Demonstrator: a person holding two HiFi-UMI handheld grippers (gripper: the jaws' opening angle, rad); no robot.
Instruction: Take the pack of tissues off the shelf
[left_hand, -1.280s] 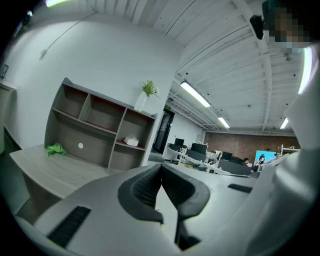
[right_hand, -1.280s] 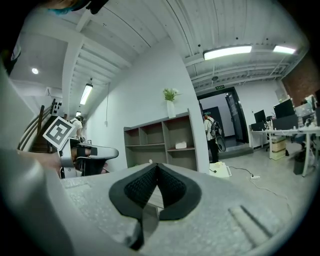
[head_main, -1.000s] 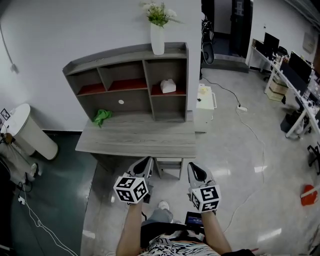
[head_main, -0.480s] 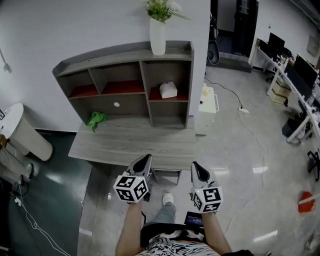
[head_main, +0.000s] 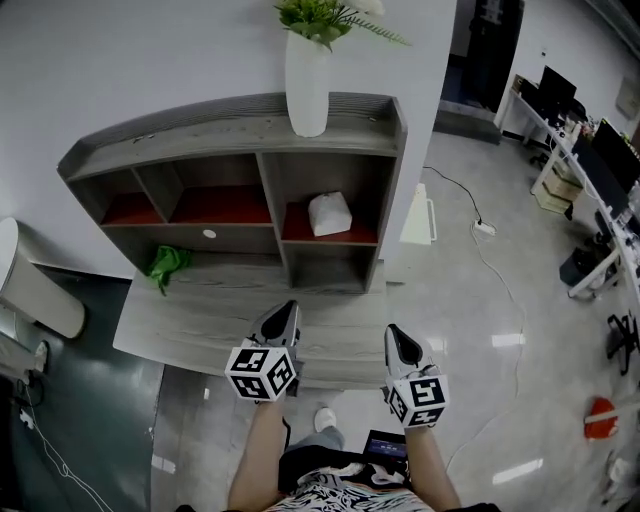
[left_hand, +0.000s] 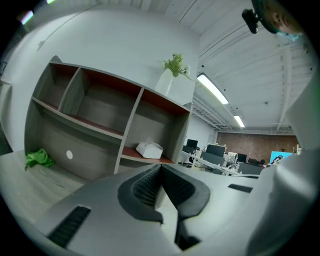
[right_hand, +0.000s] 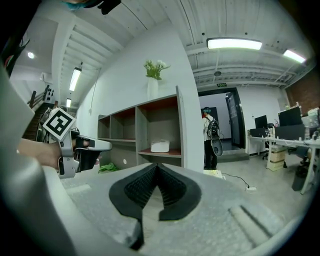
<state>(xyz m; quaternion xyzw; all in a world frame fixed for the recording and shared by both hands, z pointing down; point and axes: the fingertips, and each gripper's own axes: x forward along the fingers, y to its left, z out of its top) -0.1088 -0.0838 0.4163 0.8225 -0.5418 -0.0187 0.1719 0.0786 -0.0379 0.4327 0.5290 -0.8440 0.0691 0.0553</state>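
Observation:
The white pack of tissues (head_main: 329, 213) lies on the red board in the right-hand compartment of the grey shelf unit (head_main: 240, 115), which stands on a grey desk (head_main: 190, 320). My left gripper (head_main: 284, 316) is shut and empty above the desk's front edge, well short of the pack. To its right, my right gripper (head_main: 398, 340) is also shut with nothing in it. The left gripper view shows the pack (left_hand: 149, 149) beyond the closed jaws, and in the right gripper view the pack (right_hand: 160, 146) sits straight ahead.
A white vase (head_main: 307, 80) with green plants stands on the shelf's top. A green cloth (head_main: 165, 264) lies on the desk at the left. A white cabinet (head_main: 418, 215) stands right of the desk, a white bin (head_main: 30, 290) at far left. Office desks (head_main: 590, 160) line the right side.
The view has moved closer to the shelf. Both grippers, over the floor before, now hang over the desk's front edge, still shut.

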